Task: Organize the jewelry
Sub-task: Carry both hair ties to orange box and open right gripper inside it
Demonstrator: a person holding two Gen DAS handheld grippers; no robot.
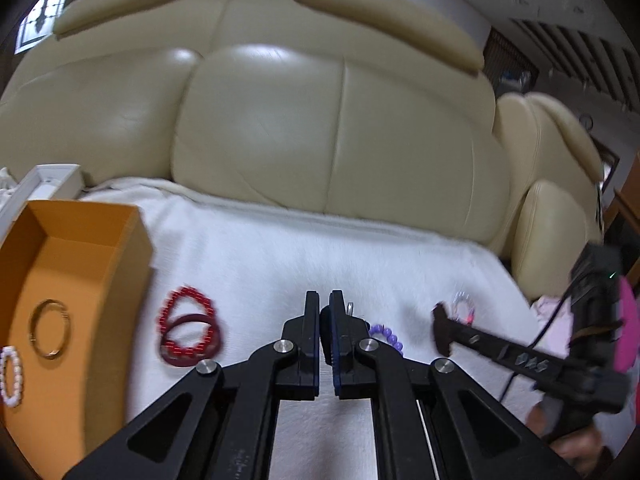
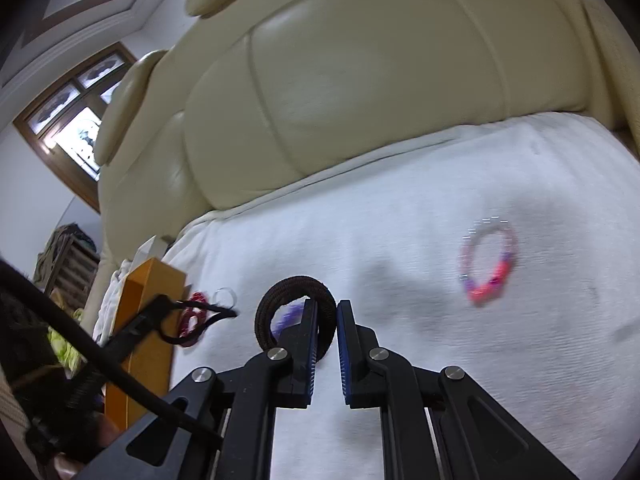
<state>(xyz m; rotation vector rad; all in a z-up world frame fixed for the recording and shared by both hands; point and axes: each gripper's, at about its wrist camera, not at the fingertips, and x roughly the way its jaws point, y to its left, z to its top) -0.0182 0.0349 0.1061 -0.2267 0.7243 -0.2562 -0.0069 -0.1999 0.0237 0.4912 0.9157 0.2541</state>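
Mid-sort on a white blanket [image 1: 304,256] spread over a cream sofa [image 1: 332,120]. Left tool [image 1: 325,312] pinched nearly shut, with what looks like a thin silver ring [image 1: 351,307] peeking above the tips, though blur leaves that unsure. Right tool [image 2: 327,320] narrowed on a brown hair tie [image 2: 296,312], the loop hanging upright off the left pad. Orange box [image 1: 132,236] open at the blanket's left edge, already holding a gold bangle [image 1: 50,328] and a pearl bracelet [image 1: 11,376]. Still loose on the blanket: red bracelets [image 1: 188,328] just beside the box, purple beads [image 1: 386,334] behind the left tool's tips, a pink-and-clear bracelet [image 2: 488,260] well off to the right. Step in hand, judging by the closed tools: carrying picked pieces toward the box. Next move calls for swinging left over the box rim, lowering inside, then opening only once clear of the wall. Worth watching: the hair tie clinging to the pad instead of dropping, and a small ring slipping out on the way.
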